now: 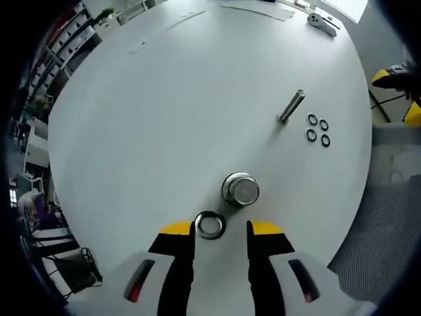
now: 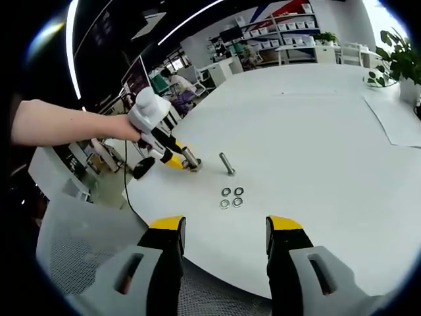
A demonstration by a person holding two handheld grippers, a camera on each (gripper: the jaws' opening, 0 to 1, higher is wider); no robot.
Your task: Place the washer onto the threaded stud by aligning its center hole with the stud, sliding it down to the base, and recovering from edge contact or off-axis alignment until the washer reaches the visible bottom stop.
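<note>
The left gripper (image 1: 222, 232) is hanging right over a washer (image 1: 210, 225) lying flat on the table (image 1: 145, 118), jaws spread to either side of it. The stud (image 1: 291, 106) is standing farther off, past a metal cylinder (image 1: 240, 189). The right gripper (image 2: 225, 232) is waiting back at the table edge, jaws spread wide, holding nothing.

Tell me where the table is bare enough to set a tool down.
The table is bare across the wide stretch left of the stud. It is crowded around the stud, the four small washers, the metal cylinder and the ring between the left gripper jaws.
</note>
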